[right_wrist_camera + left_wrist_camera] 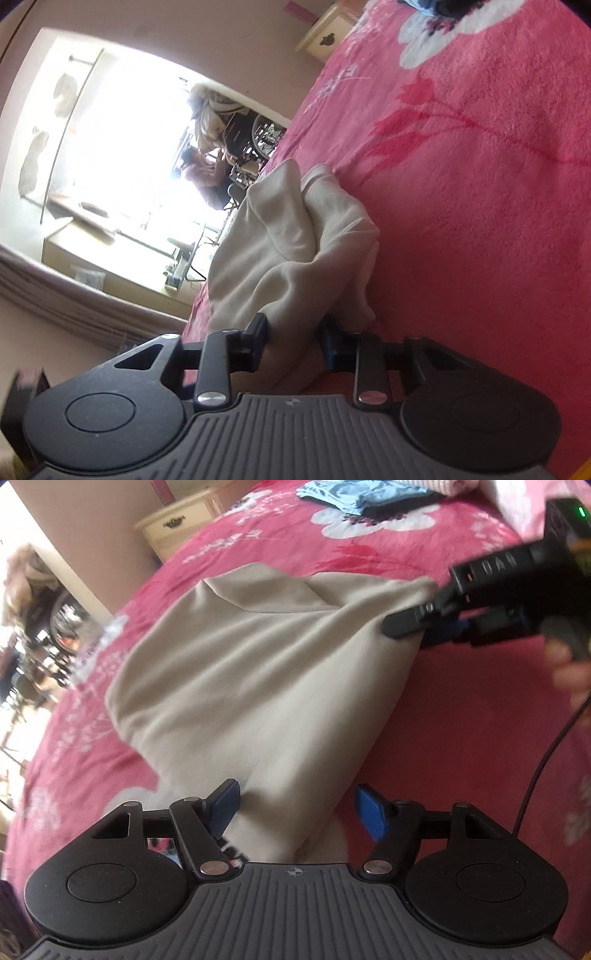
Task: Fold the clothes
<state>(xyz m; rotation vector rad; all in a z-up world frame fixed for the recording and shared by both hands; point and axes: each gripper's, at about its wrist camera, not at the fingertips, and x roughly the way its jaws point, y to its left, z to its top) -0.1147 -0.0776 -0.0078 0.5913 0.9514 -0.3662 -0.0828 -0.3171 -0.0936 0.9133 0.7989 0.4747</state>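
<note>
Beige garment [251,672] lies on the pink floral blanket [461,709], one end raised off it. We hold that end at two points, so the cloth hangs taut enough to carry over as a fold. Right gripper [295,339] is clamped on a bunched edge; cloth fills the space between its jaws. Left gripper [295,808] straddles the near edge with blue pads [369,810] spread, so we judge it parted, not pinching. Blue clothes [351,496] sit well apart, near the dresser [177,524].
</note>
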